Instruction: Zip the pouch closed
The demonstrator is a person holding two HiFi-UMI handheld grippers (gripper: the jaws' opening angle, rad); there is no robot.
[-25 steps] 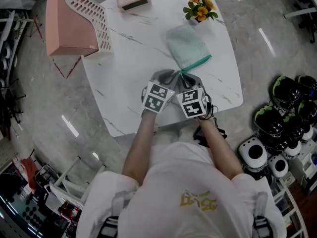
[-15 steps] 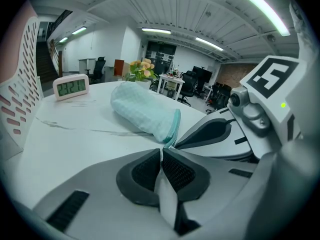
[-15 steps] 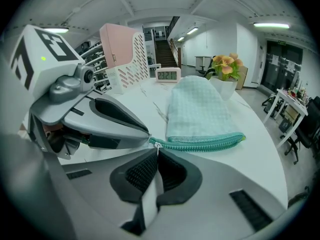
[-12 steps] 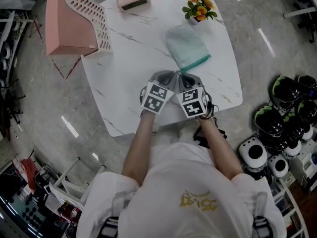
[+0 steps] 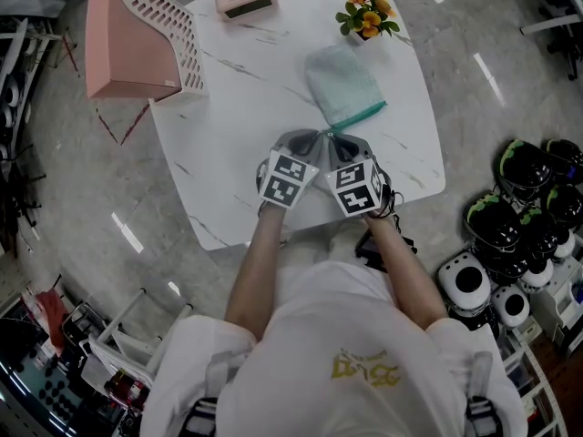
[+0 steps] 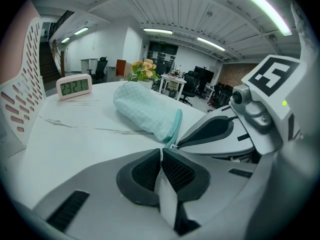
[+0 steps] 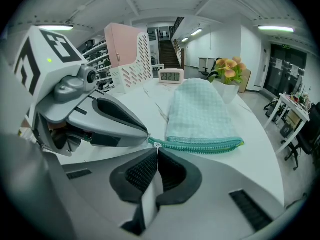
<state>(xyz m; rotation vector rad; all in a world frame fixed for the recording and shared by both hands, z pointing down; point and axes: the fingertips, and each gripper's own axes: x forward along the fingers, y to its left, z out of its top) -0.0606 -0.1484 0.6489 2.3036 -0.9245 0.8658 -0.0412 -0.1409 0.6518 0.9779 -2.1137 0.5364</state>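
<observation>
Gripping looks finished. Nearest the person, at 6 o'clock on the surface (image 5: 246,116), the two grippers sit side by side with their tips meeting. The left gripper (image 6: 161,151) has just been closing its fingers (image 6: 145,171). They stand together, and in the right gripper view their tip pinches the teal zipper tail (image 7: 148,140). The right gripper (image 7: 157,151) has its fingers (image 7: 142,171) pressed together on the small pale zipper pull (image 7: 157,145), just beside that tail.

From there the zipper (image 7: 205,145) runs away toward 2 o'clock in the head view. Its two rows seem to lie slightly parted, so I judge the pouch (image 5: 342,85) unzipped, with the slider parked at the starting end. The pouch is pale green and soft and lies flat mid-surface, its body stretching from the zipper toward 12 o'clock.

The step in hand is therefore anchor-and-pull, just before the pull itself. The next move calls for the left gripper to hold the tail fixed. The right gripper then draws the pull along the teeth toward 2 o'clock, low and in line with the zipper, so the soft cloth neither bunches nor lifts.

Farther off, well apart from the pouch, are a flower pot (image 5: 367,14) at 1 o'clock, a small clock (image 5: 244,1) at 11 o'clock and a pink slotted rack (image 5: 137,44) at 10 o'clock by the surface's corner.
</observation>
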